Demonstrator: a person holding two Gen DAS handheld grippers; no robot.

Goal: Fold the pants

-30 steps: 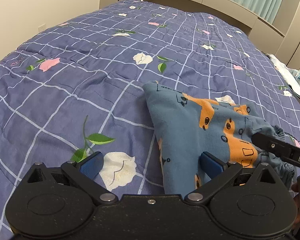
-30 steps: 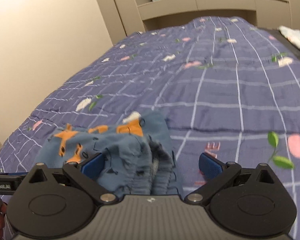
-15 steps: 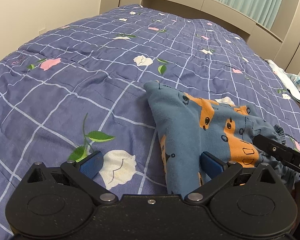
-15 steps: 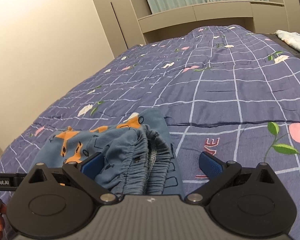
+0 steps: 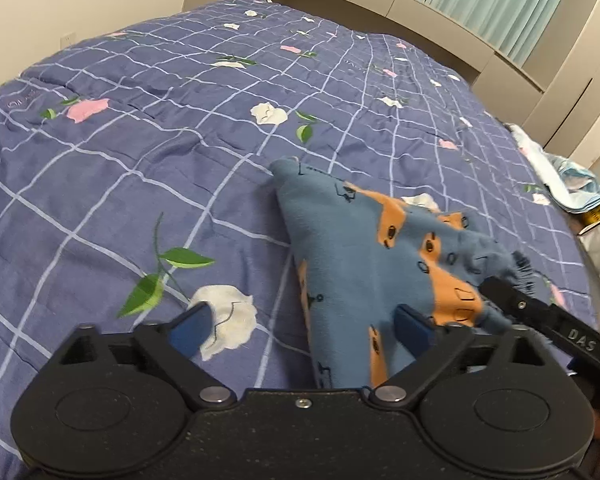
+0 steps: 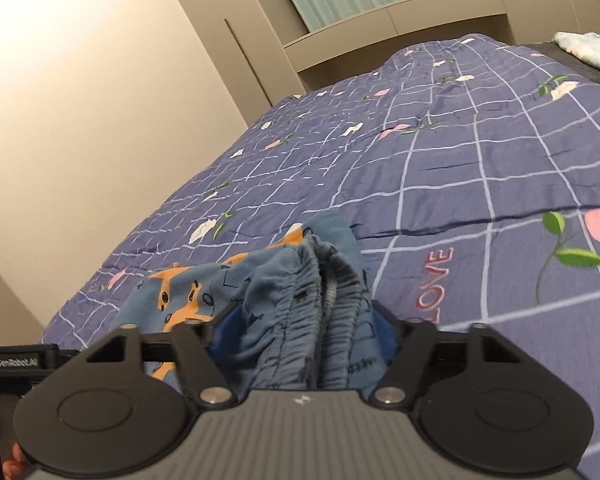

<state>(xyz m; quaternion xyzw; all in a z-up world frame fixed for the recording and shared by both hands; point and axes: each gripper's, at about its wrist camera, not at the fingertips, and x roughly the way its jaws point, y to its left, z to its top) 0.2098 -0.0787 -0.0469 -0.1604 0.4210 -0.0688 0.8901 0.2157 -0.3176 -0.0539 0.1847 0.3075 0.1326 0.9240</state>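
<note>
Blue pants [image 5: 360,264] with orange prints lie crumpled on a purple checked quilt [image 5: 140,168]. My left gripper [image 5: 300,326] hovers low over one narrow end of them. Its jaws are closing, the right pad over the fabric and the left pad over bare quilt, with neither pressing. In the right wrist view the gathered elastic waistband [image 6: 312,312] bulges up between the closing jaws of my right gripper [image 6: 304,330]. The pads have come up to its sides without squeezing it. A black finger [image 5: 536,308] of the right gripper shows at the pants' far end.
A pale wall runs along the quilt's left side. A beige headboard [image 5: 400,8] and green curtains close the far end. A heap of light blue cloth [image 5: 572,184] lies at the bed's right edge. Bare quilt stretches beyond the pants.
Both pairs of jaws have narrowed, the right pair much more, drawing in to the waistband's sides. The right gripper has edged forward over the waistband. The pants lie as before.
</note>
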